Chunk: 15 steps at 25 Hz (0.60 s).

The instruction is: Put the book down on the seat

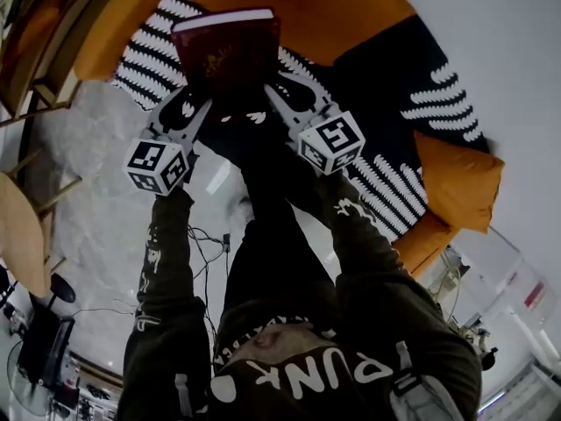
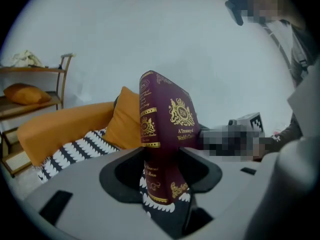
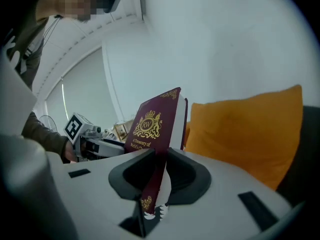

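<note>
Head view gives us the book (image 1: pixel 226 49), dark red with a pale page edge, held up by both grippers and not yet set down on the seat (image 1: pixel 386 77). The left gripper (image 1: pixel 195 105) takes its near left corner and the right gripper (image 1: pixel 289 93) its near right corner. The book's near edge is lost behind the fingers and in shadow. It shows against the black-and-white throw (image 1: pixel 153 55) and the dark seat, with an orange cushion (image 1: pixel 458 181) off to the right, but we cannot tell how close it hangs to them.

Left gripper view shows the left gripper (image 2: pixel 162 186) with its fingers clamped on the lower spine end of the book (image 2: pixel 167 124), which stands upright against the bare wall. The gripper body cuts off the bottom of the cover, so we read the gilt title only in part. The throw (image 2: pixel 75 154) is cut off by that same body.

Right gripper view shows the right gripper (image 3: pixel 150 189) with its fingers clamped on a lower corner of the book (image 3: pixel 155 124), which leans to the right. The pinch itself sits deep in the dark recess and is hard to make out
</note>
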Available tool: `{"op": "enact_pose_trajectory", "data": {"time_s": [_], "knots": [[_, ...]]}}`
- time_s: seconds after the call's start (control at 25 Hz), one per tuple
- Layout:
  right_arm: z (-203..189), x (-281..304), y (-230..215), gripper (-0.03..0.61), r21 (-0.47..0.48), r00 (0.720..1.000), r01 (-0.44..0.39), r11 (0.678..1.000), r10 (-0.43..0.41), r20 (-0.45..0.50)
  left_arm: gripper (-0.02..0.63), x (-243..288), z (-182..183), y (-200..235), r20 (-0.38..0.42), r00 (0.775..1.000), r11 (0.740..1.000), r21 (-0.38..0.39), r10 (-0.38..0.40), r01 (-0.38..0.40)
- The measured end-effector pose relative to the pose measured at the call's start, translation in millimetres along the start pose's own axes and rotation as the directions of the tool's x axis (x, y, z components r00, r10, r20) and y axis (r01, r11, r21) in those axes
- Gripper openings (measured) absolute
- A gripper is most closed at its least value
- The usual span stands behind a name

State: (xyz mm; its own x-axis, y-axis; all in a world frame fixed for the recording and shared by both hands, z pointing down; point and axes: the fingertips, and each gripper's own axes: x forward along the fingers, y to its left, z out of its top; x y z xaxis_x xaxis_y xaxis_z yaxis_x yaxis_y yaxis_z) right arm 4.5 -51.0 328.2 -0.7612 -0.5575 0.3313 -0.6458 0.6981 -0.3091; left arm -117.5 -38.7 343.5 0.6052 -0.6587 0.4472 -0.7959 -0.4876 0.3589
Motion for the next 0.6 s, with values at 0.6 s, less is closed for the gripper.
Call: {"op": "enact_pose_trajectory", "data": {"time_s": [0.6], "knots": [[-210.5, 118.0, -81.6, 0.079, 0.212, 0.979, 0.123, 0.97, -0.083, -0.187, 0.204, 112.3, -198.8, 121.7, -0.168, 0.986, 0.966, -0.256, -0.022, -0.022]]}}
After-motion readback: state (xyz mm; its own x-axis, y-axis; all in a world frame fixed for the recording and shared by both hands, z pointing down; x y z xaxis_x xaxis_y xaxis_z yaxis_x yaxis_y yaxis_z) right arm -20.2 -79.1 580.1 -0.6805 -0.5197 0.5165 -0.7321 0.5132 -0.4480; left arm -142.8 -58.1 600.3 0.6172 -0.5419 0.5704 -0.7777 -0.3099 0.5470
